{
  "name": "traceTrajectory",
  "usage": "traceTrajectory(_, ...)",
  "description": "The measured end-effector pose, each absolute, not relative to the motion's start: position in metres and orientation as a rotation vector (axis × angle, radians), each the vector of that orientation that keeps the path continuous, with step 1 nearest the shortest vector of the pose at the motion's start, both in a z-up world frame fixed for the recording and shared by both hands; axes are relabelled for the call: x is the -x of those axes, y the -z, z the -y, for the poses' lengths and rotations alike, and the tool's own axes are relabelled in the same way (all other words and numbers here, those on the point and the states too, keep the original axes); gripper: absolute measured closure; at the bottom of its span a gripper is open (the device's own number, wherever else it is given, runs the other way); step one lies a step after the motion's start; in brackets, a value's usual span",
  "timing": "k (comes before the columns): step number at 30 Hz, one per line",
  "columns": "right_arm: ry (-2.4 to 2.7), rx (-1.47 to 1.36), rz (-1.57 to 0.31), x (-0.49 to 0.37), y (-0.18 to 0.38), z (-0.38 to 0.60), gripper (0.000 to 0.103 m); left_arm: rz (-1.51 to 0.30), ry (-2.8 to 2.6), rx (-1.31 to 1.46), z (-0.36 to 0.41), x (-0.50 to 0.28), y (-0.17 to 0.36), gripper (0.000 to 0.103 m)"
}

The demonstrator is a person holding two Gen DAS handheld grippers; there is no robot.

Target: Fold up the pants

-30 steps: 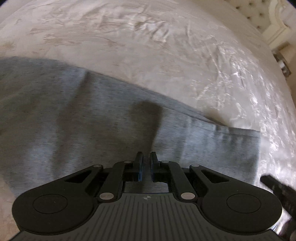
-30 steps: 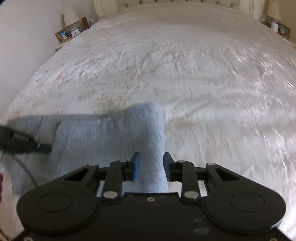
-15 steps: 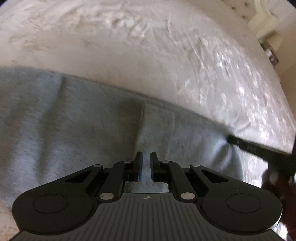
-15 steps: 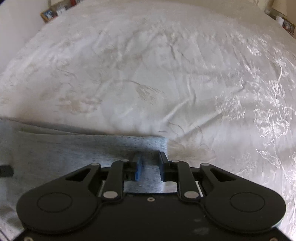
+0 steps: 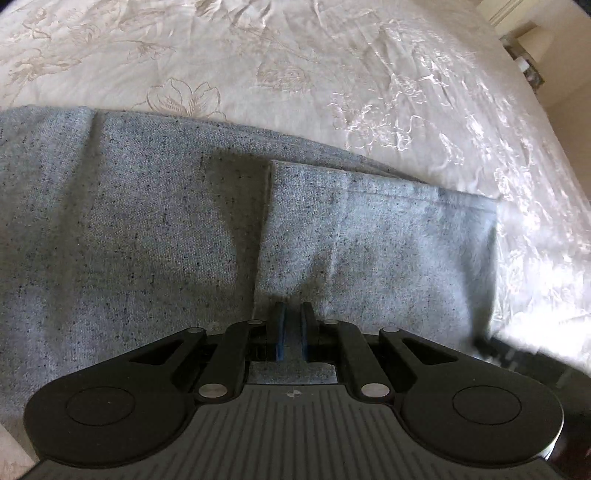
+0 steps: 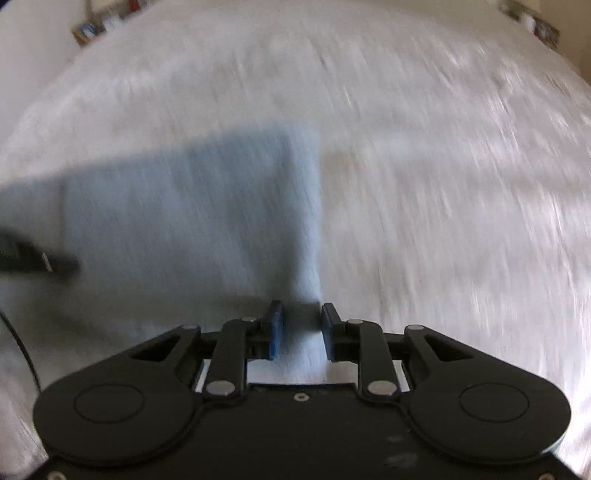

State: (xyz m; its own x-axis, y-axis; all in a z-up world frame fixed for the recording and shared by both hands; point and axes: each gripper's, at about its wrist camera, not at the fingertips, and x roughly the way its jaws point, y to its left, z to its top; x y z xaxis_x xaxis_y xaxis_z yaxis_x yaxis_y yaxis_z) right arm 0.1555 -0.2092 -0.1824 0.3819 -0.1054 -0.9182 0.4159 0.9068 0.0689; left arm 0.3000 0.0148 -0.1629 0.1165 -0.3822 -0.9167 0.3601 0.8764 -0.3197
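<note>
Grey speckled pants (image 5: 147, 240) lie folded across a cream bedspread (image 5: 295, 55), one layer's hem edge running down the middle. My left gripper (image 5: 291, 325) points steeply down and is shut on a pinched ridge of the cloth. In the blurred right wrist view the pants (image 6: 203, 206) stretch left from my right gripper (image 6: 302, 325), which holds their right edge between its pads while the jaws are opening slightly. Each gripper shows in the other's view: the right gripper (image 5: 517, 354) at the lower right, the left gripper (image 6: 37, 258) at the left edge.
The embroidered bedspread (image 6: 443, 184) spreads wide beyond the pants. A bedside table with framed items (image 6: 85, 31) stands at the far left, another bedside table (image 5: 524, 62) at the bed's right side. A black cable (image 6: 22, 350) hangs at the left.
The left view has sunk closer to the pants, still pinching them. The right gripper has moved fast with the pants' edge; its view now shows more cloth and is blurred.
</note>
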Motion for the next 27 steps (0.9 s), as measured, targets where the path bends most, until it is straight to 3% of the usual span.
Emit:
traceTrajectory(14, 0.406, -0.353, -1.019, -0.121, 0.117, 0.145, 0.077, -1.28, 0.518, 0.099, -0.096, -0.268, 0.123, 0.094)
traceTrajectory(20, 0.257, -0.34, -0.997, -0.12, 0.097, 0.111, 0.077, -1.233, 0.372, 0.187, -0.149, -0.245, 0.103, 0.084)
traceTrajectory(27, 0.092, -0.281, -0.985, -0.112, 0.081, 0.089, 0.076, -1.19, 0.236, 0.227, -0.176, -0.218, 0.078, 0.084)
